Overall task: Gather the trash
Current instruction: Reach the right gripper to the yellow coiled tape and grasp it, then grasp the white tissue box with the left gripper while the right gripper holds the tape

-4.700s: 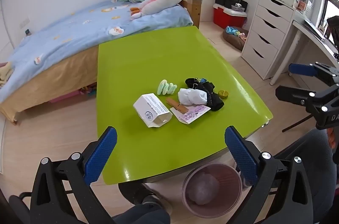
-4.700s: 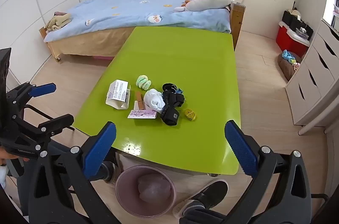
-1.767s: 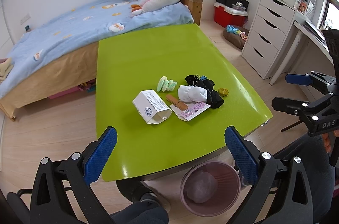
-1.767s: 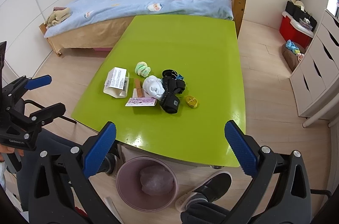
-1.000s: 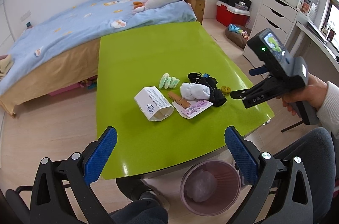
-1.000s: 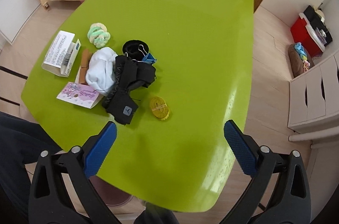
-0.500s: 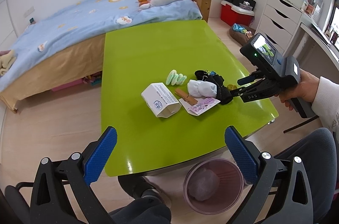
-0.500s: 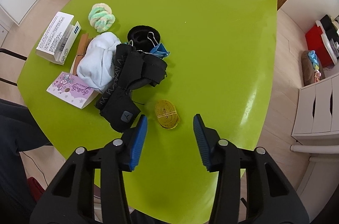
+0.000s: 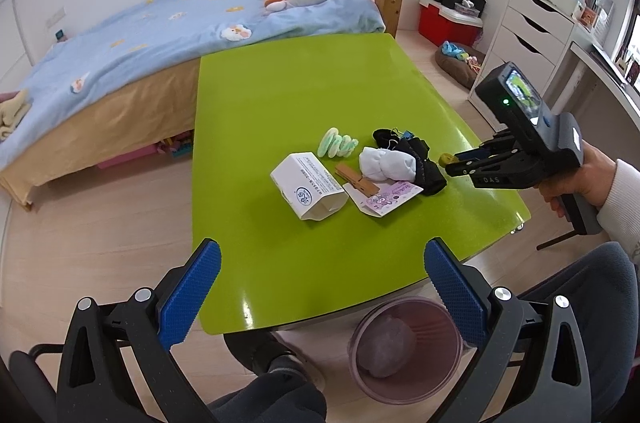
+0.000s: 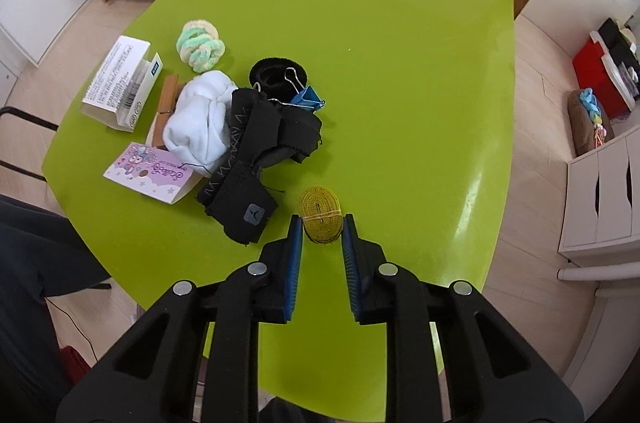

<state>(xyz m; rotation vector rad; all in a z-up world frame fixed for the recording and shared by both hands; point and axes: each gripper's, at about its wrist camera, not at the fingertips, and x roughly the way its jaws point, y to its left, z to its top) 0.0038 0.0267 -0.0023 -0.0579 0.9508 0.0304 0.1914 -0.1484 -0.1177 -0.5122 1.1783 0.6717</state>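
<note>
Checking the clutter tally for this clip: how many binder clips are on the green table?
1. A blue binder clip lies by the black round item, at the far end of the black fabric pile. Others could be hidden under the fabric.

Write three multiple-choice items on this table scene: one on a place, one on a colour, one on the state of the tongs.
1. Where is the pink bin?
A. on the bed
B. on the floor under the near edge of the table
C. on the white drawers

2. What colour is the binder clip?
A. red
B. blue
C. white

3. How do the right tongs stand?
A. wide open above the white box
B. closed on the yellow coil
C. closed on the black sock

Answers:
1 B: the left wrist view shows the bin on the floor below the table's near edge.
2 B: the clip's body is blue, with wire handles.
3 B: both blue pads press the coil's sides; the jaws have just been closing on it.
</note>
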